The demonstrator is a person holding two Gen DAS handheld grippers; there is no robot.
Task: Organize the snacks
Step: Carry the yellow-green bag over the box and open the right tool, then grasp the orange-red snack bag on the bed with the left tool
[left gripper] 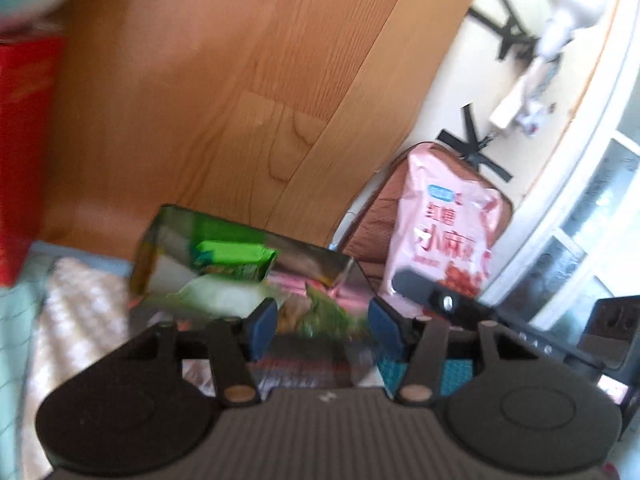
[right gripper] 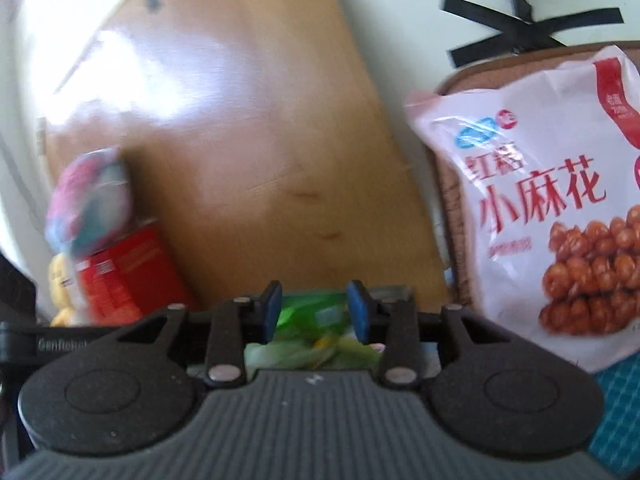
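left wrist view, left tool: we see the blue pads spread wide, nothing pinched between them.
left wrist view, snack box: shiny carton with green and pink packets, just ahead of the left tool; its near end sits between the pads and below them. We can't tell if either pad touches it; the frame is blurred.
left wrist view, pink bag: red-print snack bag ahead and to the right of the left tool, leaning on a brown cushion. A dark bar, maybe part of the other tool, crosses its lower edge.
left wrist view, surroundings: red can at the far left, well apart from the box. Wood board fills the view behind the box. Checked cloth lies left of the box. Black tape crosses on the pale wall behind the bag.

right wrist view, right tool: we see the pads apart with a clear gap, holding nothing.
right wrist view, snack box: only the green packets show, in the gap between the pads and under them, very close. We can't tell about contact.
right wrist view, pink bag: large, right of the right tool, near but apart, against the brown cushion.
right wrist view, left side: red can left of the right tool, with a blurred pink-and-teal bundle on top and something yellow beside it.
right wrist view, in the way: we see nothing between the pads and the box; the wood board stands behind.
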